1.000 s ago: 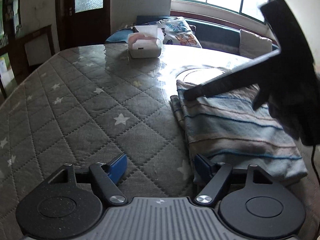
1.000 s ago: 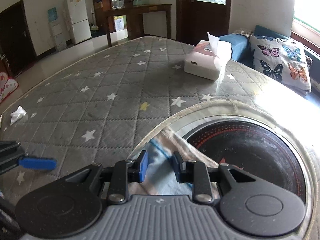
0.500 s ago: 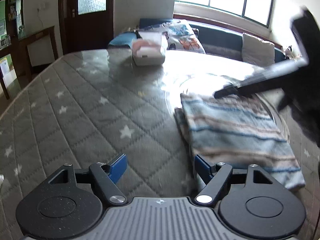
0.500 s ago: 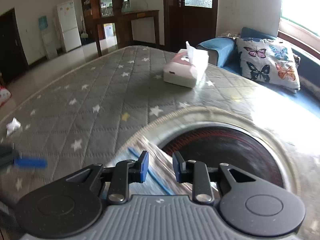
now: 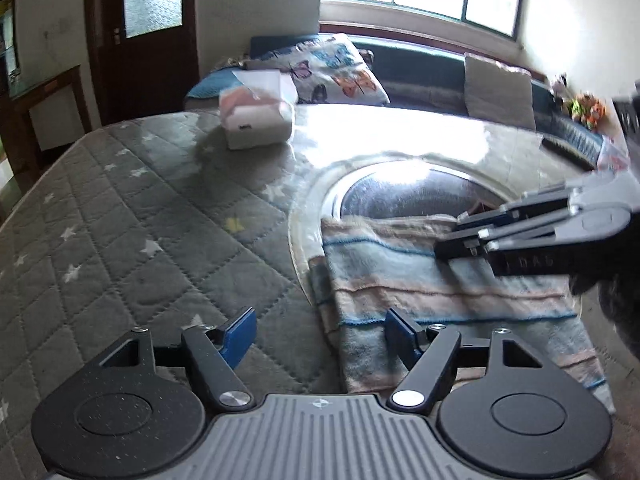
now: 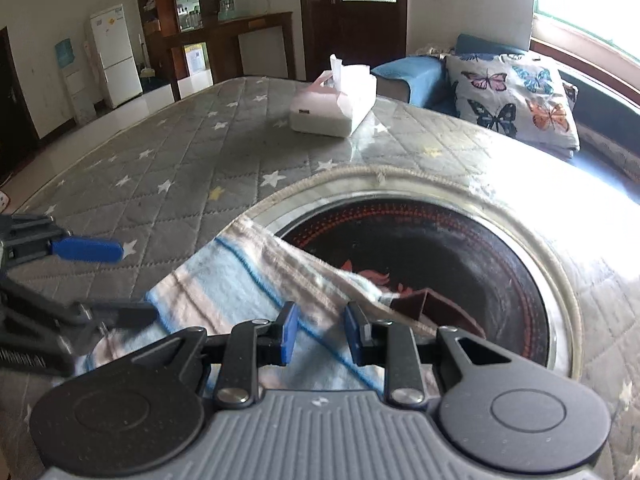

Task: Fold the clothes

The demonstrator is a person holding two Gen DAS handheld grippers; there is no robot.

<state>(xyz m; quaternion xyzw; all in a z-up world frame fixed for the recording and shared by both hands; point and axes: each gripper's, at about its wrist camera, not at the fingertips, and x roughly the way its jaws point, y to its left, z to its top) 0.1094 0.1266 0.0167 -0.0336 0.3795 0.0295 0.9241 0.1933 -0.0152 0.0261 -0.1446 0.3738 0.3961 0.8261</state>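
Left wrist view first: the desk [image 5: 120, 216], covered in grey quilted star-print padding, fills most of the frame, with a round dark glass hob [image 5: 404, 196] sunk into it toward the window-side edge. The striped garment [image 5: 432, 300] lies already folded into a flat rectangle, its far end over the near rim of the hob and its near end running toward the desk edge closest to the person. A white tissue box [image 5: 256, 128] sits well apart near the far edge.

The left tool [image 5: 320, 332] hovers with its blue pads spread wide, released and holding nothing, straddling the garment's left side. The right tool [image 6: 320, 336] sits low over the garment's far end, pads parted with cloth showing between them; whether they touch the fabric is hard to tell from this angle, but they do not look clenched.

Judging by the flat, layered shape, the fold is well along, and this looks like the pause before another fold. The next move probably calls for both tools to close on matching corners along one end, then carry it evenly across.
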